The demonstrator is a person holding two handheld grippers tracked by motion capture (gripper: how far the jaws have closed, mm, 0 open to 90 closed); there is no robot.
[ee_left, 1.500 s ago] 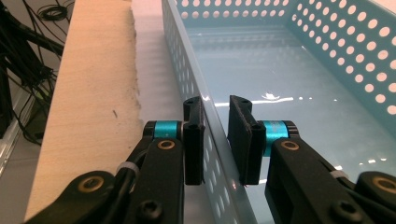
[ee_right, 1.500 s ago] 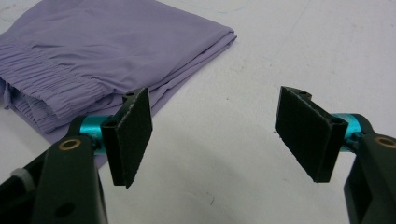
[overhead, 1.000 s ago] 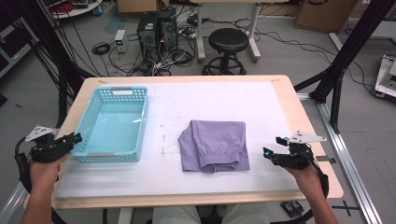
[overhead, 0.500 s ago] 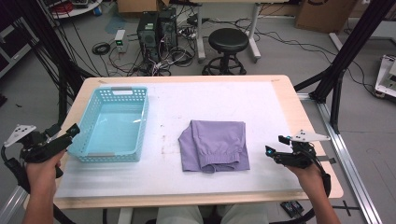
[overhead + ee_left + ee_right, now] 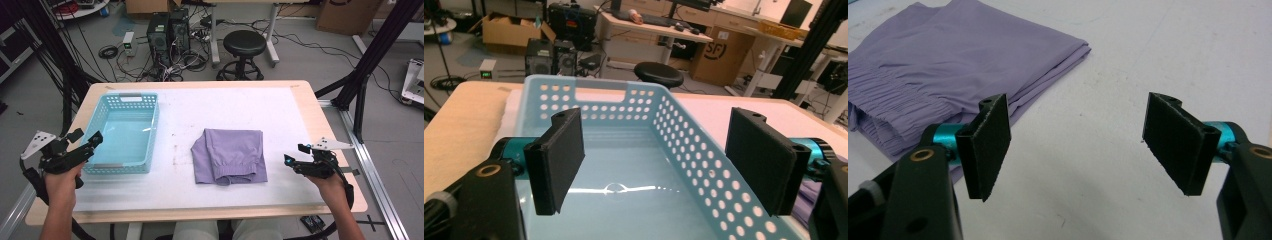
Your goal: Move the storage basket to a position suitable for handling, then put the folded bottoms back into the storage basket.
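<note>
Two grippers hang over the desk (image 5: 300,107) with nothing in either: our left gripper (image 5: 82,145) sits at the near left corner of the basket (image 5: 122,131), our right gripper (image 5: 295,161) just right of the shorts (image 5: 231,155). The left jaws have just been opening and now stand wide apart with only the basket's floor showing between them; the right jaws are also apart, over bare desk.

We judge the folded shorts, lying mid-desk well apart from the empty basket, are what goes in next. A pinch on the top layer alone could let the fold fall open as we lift. Dragging them could bunch the white sheet (image 5: 235,107). The light basket may slide if a jaw knocks its wall.

As for writing, we read "SF" on a cardboard box (image 5: 719,55) in the left gripper view; nothing else is legible.
</note>
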